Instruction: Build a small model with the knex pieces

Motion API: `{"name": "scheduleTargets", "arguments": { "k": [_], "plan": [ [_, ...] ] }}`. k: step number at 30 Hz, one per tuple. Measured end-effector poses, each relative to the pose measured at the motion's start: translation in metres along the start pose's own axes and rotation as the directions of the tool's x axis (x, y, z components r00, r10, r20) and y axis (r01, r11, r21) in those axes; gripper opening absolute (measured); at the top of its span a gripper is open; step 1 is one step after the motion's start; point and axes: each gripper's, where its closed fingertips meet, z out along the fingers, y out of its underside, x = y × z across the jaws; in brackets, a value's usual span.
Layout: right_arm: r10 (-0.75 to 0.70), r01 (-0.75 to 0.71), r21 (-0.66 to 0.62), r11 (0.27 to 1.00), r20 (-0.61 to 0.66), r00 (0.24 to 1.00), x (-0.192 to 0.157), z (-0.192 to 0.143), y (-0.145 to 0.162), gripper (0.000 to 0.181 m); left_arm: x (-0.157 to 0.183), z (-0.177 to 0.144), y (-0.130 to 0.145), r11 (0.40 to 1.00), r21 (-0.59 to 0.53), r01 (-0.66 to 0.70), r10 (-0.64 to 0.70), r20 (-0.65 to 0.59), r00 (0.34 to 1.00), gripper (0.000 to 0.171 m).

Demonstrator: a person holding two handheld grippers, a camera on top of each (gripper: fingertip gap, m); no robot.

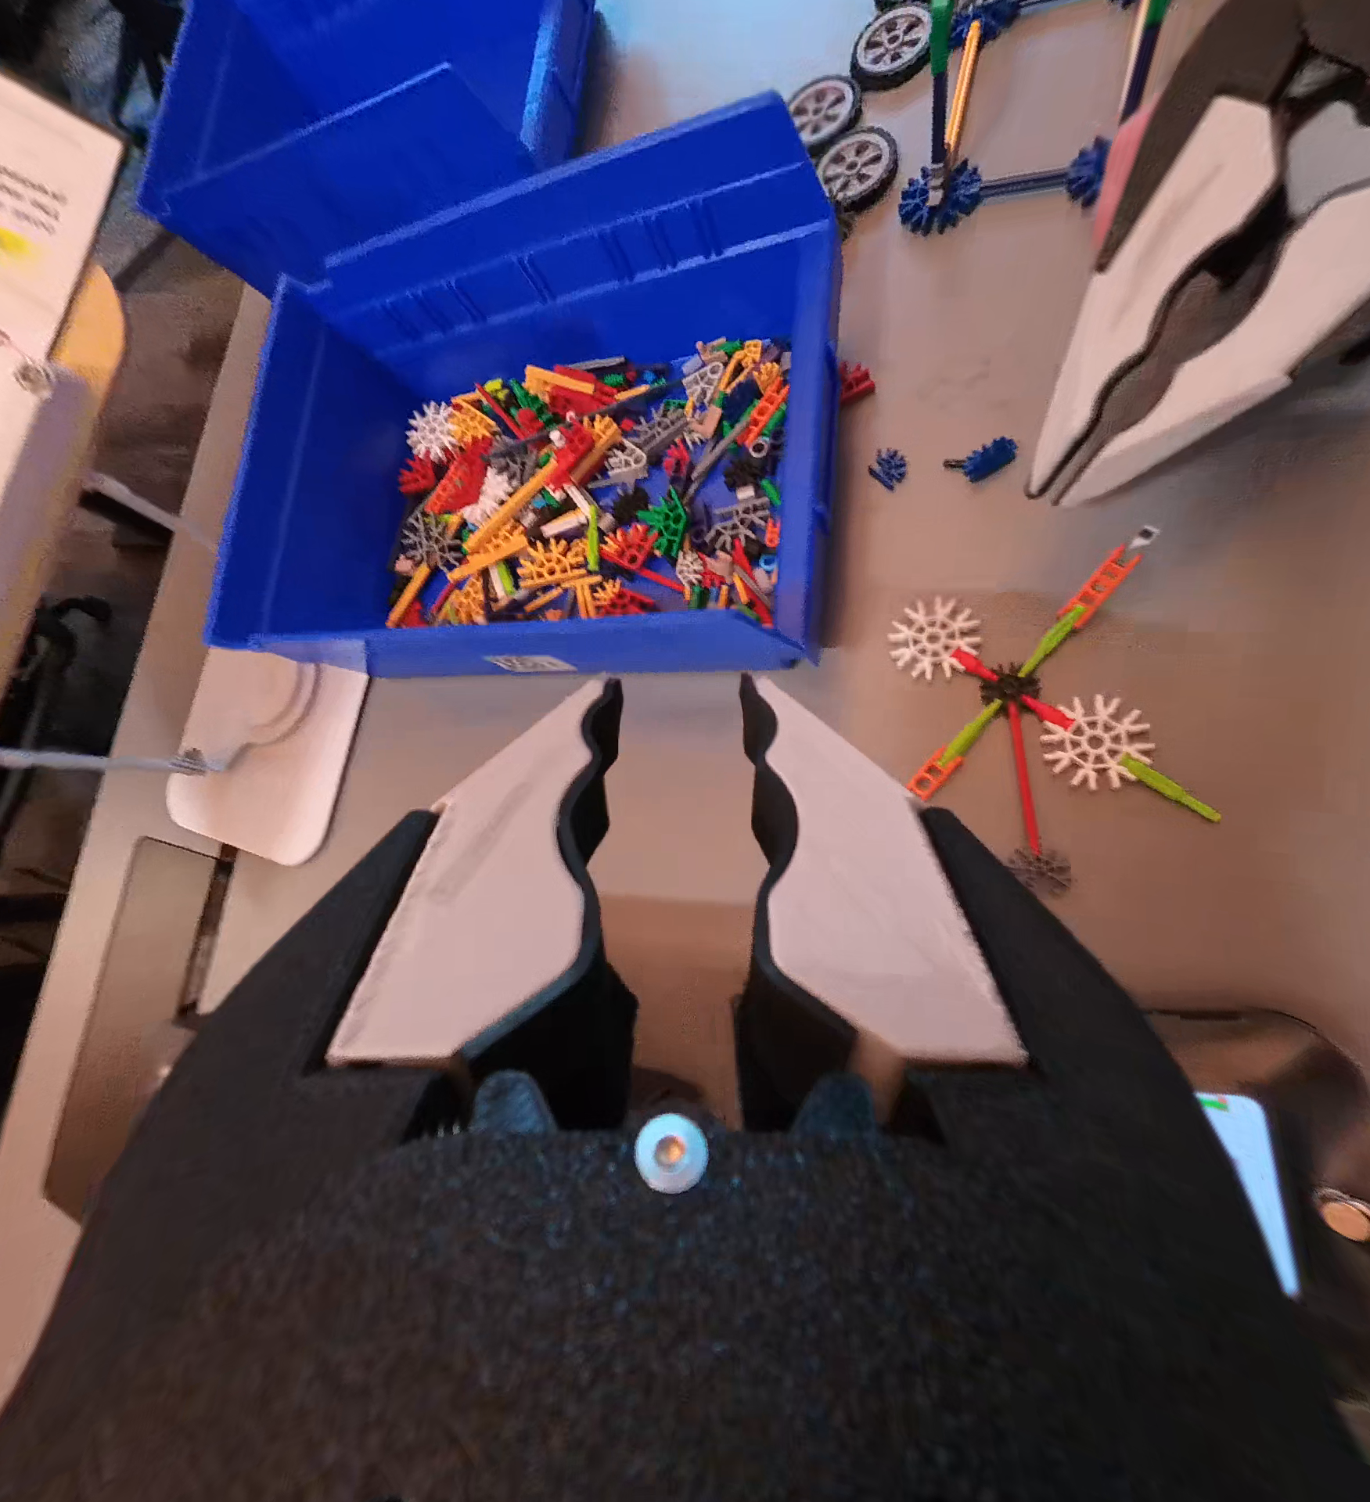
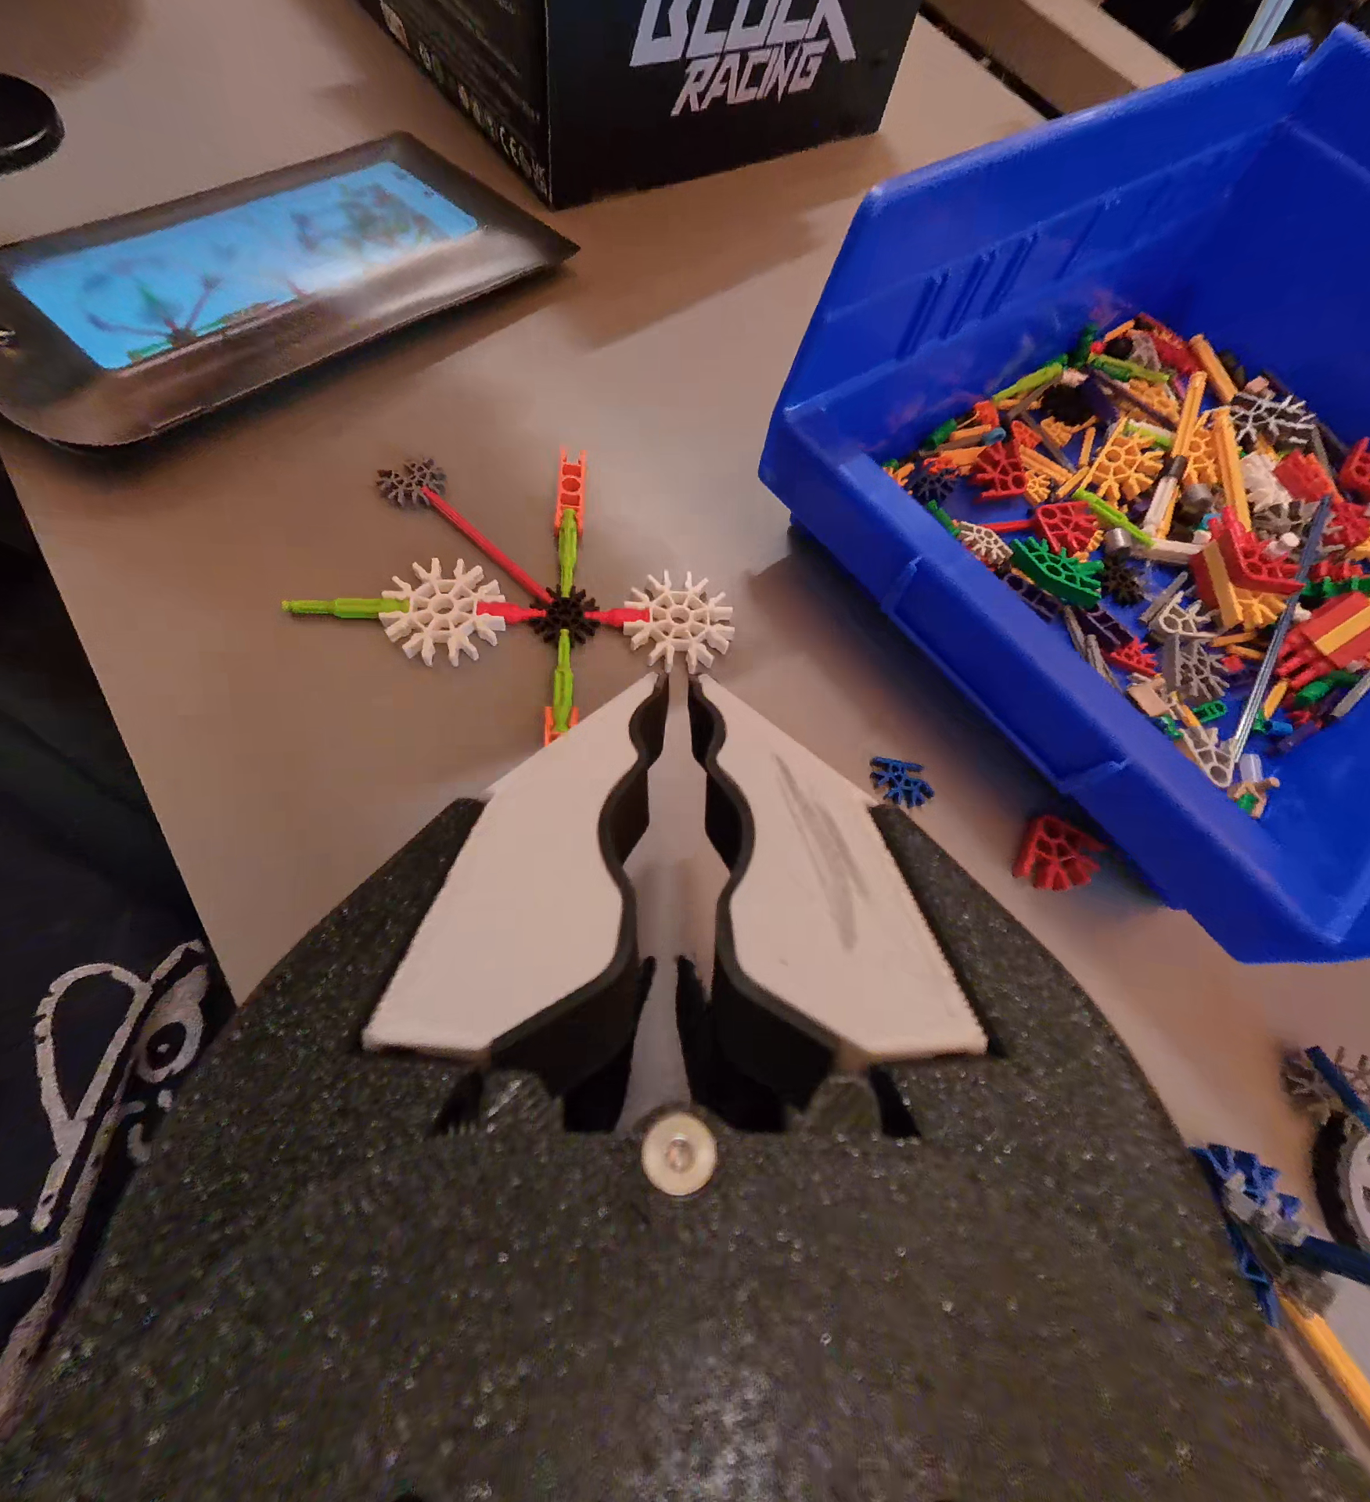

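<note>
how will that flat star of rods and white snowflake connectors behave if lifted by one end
The flat star of thin plastic rods and white snowflake connectors probably feels light, being slender. Lifted by one white connector, it likely sags or pivots at the black hub. Push-fit joints may pop apart.

Warm indoor light is washing the beige table, casting soft shadows beside the blue bin. Wide-angle distortion is bending both views at the edges. Motion blur is smearing the left view's margins, while the phone screen is glowing blue and blurred.
</note>
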Motion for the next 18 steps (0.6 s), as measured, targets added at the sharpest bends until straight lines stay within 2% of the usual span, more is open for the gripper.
{"name": "scheduleTargets", "arguments": {
  "k": [5,8,14,18],
  "plan": [
    [-0.05,0.053,0.089,0.995,-0.034,0.998,0.001,-0.002,0.001,0.005,-0.023,0.026,-0.028,0.996,-0.037,-0.083,0.082,-0.018,0.996,0.028],
    [-0.069,0.076,0.119,0.99,-0.059,0.996,0.003,-0.002,0.003,0.004,-0.03,0.051,-0.038,0.988,-0.08,-0.132,0.126,-0.086,0.988,0.024],
    [-0.068,0.088,0.199,0.976,-0.106,0.992,0.013,-0.01,-0.001,0.003,-0.054,0.107,-0.033,0.946,-0.232,-0.228,0.191,-0.171,0.966,0.022],
    [-0.06,0.096,0.253,0.963,-0.146,0.987,0.02,-0.018,-0.005,0.001,-0.051,0.131,-0.025,0.918,-0.288,-0.274,0.189,-0.29,0.938,0.018]
  ]
}}
